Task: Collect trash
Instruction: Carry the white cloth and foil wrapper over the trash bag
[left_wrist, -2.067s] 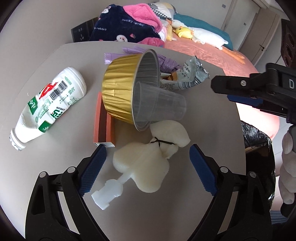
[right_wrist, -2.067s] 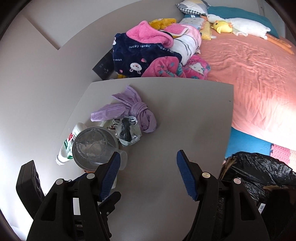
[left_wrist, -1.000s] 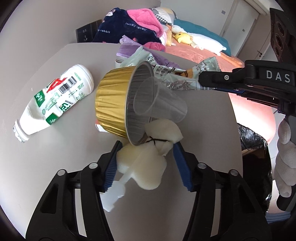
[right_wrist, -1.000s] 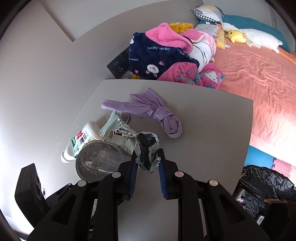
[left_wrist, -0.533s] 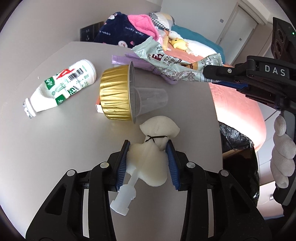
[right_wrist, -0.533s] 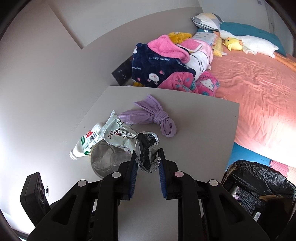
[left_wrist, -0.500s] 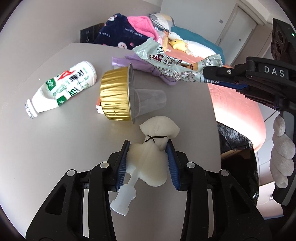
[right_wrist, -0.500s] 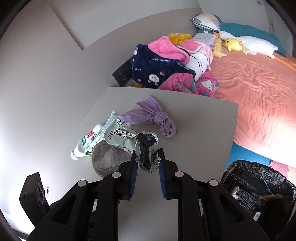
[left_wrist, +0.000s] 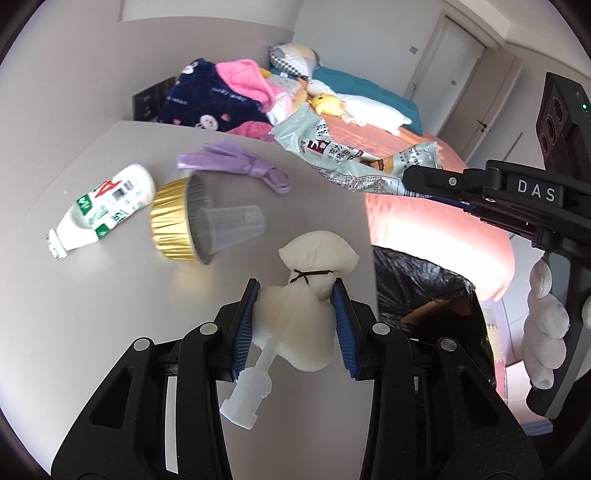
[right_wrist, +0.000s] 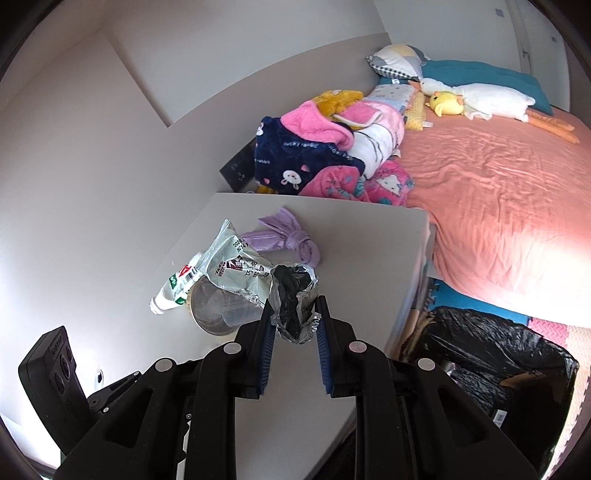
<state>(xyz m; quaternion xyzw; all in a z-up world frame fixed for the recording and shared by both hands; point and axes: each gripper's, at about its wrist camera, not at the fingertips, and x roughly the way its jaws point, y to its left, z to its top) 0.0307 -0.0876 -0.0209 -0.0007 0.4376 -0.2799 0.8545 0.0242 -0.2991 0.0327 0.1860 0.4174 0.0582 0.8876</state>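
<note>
Task partway: L gripper (left_wrist: 295, 314) clamped on white foam wad w/ plastic nozzle (left_wrist: 295, 325), R gripper (right_wrist: 293, 325) pinching snack wrapper (right_wrist: 295, 299), both lifted off table (left_wrist: 110, 314), angled down, near black-lined bin (right_wrist: 498, 354). Left on table: milk bottle (left_wrist: 99, 210), gold foil cup (left_wrist: 173, 221) w/ clear cup (left_wrist: 232, 225), purple bag (left_wrist: 240, 170)

The left gripper (left_wrist: 295, 295) has glossy black angular arms with silver round screws and ribbed blue pads on its fingers (left_wrist: 248, 325). The right gripper (right_wrist: 293, 317) is built alike; its arm carries white "DAS" lettering. Behind that lettering, a white knitted glove (left_wrist: 546, 332) wraps its grey handle.
</note>
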